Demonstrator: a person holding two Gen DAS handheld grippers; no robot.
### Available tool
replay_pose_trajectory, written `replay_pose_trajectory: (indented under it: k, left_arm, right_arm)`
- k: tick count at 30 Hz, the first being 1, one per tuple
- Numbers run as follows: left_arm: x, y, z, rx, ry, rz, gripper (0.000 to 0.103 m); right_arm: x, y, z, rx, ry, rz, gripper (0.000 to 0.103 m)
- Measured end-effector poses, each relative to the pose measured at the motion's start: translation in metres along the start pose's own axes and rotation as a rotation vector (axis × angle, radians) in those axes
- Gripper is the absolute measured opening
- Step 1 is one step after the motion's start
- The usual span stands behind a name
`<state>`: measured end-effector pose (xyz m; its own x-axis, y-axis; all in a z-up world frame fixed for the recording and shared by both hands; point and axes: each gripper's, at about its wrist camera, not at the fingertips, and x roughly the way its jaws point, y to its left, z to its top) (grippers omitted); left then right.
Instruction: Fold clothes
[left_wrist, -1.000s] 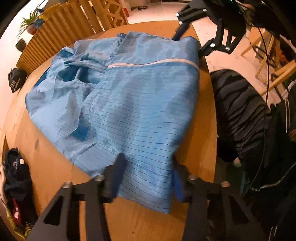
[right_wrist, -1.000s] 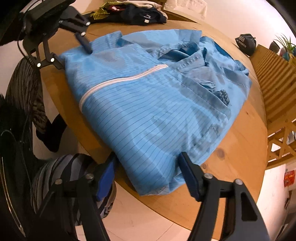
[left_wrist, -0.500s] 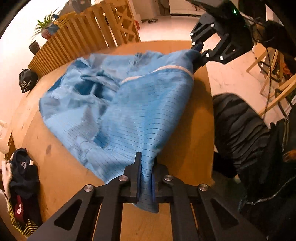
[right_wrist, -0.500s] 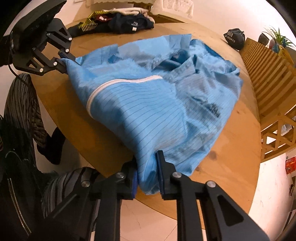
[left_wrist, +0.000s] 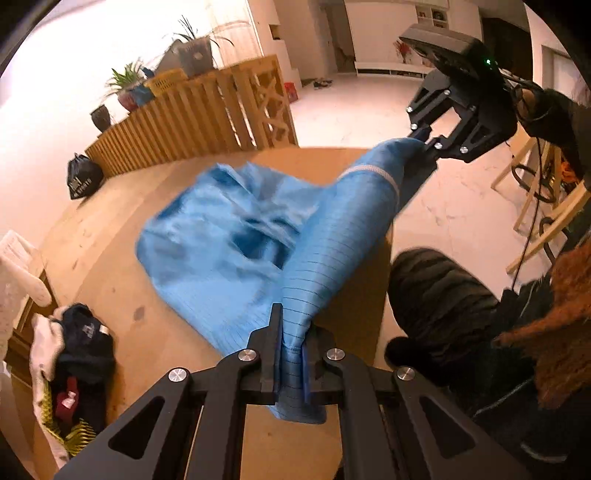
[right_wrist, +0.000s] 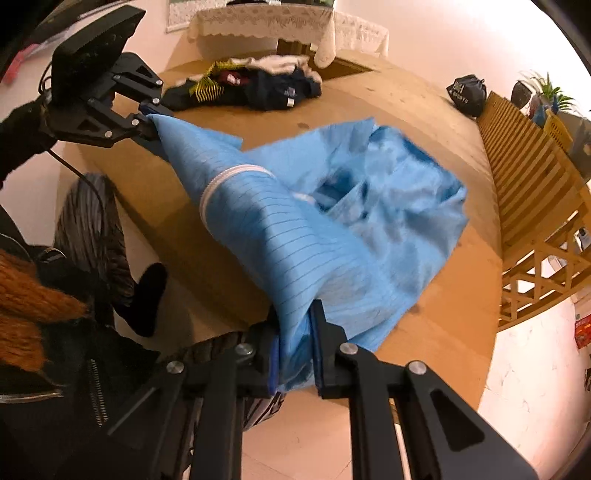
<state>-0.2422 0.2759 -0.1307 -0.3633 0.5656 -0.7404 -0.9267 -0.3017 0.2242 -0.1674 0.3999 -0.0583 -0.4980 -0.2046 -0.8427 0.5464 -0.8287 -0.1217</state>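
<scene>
- Two corners pinched: our left hand-held gripper is clamped tight on the blue garment, and our right hand-held gripper is likewise closed on the opposite corner.
- The near edge is raised between them; the rest trails on the round wooden bench.
- A clothes pile sits at the bench's far side.
- A slatted wooden fence, potted plants and pale floor ring us.

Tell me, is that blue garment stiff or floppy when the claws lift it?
Probably floppy: the blue garment sags between the left claw and the right claw and bunches on the table. It looks thin and likely light, gathering narrow where pinched. Its smooth sheen hints that it could slip.
</scene>
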Motion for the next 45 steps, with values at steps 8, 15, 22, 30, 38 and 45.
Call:
replay_pose_trajectory:
  k: [8, 15, 22, 30, 38, 45]
  left_arm:
    - [0.046, 0.079, 0.055, -0.012, 0.008, 0.031, 0.007]
    - [0.108, 0.156, 0.096, -0.013, 0.053, 0.043, 0.007]
    - [0.15, 0.23, 0.137, -0.026, 0.034, 0.088, 0.007]
    - [0.156, 0.203, 0.103, -0.05, 0.026, 0.022, 0.006]
    - [0.073, 0.056, 0.029, 0.088, -0.039, -0.06, 0.003]
    - [0.025, -0.035, -0.046, 0.036, -0.012, -0.162, 0.001]
  right_arm:
    - [0.021, -0.112, 0.078, 0.094, -0.032, 0.019, 0.011]
    - [0.067, -0.206, 0.137, 0.174, -0.011, 0.04, 0.009]
    - [0.108, -0.295, 0.19, 0.266, -0.027, 0.064, 0.009]
    - [0.119, -0.263, 0.162, 0.252, -0.042, 0.06, 0.008]
    - [0.046, -0.095, 0.054, 0.197, -0.144, -0.042, 0.007]
    - [0.015, 0.031, -0.044, 0.275, -0.143, -0.028, 0.004]
